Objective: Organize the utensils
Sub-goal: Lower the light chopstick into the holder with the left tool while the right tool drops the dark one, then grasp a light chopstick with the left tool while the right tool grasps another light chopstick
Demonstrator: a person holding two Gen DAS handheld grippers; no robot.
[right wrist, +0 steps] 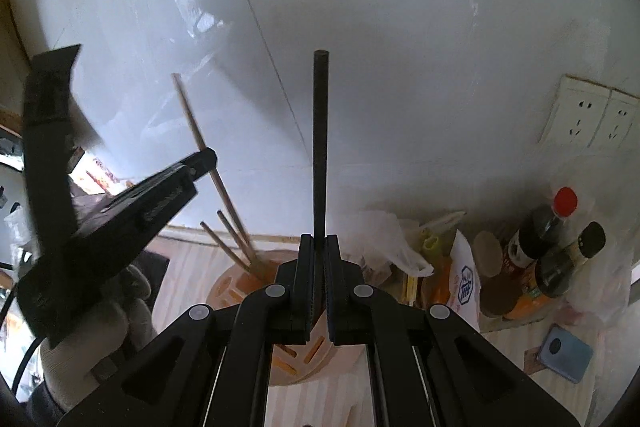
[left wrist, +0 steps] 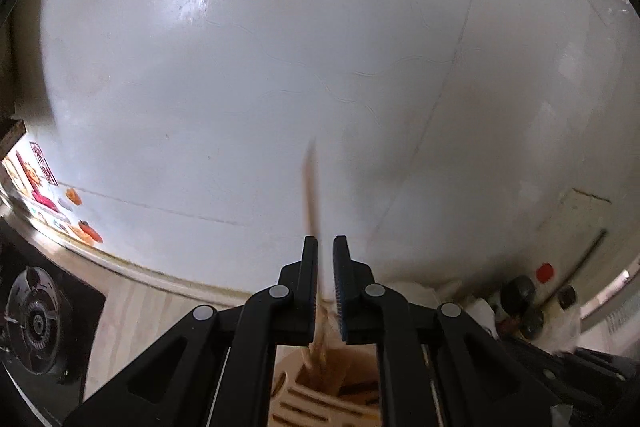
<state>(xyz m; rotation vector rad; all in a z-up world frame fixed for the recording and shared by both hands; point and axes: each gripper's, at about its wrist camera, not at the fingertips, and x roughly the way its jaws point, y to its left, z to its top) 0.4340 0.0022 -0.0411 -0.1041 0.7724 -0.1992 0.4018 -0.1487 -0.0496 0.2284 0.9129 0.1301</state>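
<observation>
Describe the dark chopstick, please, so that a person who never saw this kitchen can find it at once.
Find the round wooden utensil holder on the pale counter below the white wall. The right gripper stands above it, shut on the dark chopstick, which points straight up. Its neighbours, the wooden chopsticks, are light brown and lean to the left; this one is nearly black.

**Little print, almost none of it legible**

We can make out printing in only a few places. On the white bag (right wrist: 464, 283) beside the bottles sits a blue hexagonal logo holding script we cannot decipher. The dark bottle with the red cap (right wrist: 538, 227) carries a label too blurred for us to read. In the left wrist view, the colourful poster (left wrist: 38, 175) low on the wall bears a red strip of characters, too small and skewed for us to tell.
</observation>
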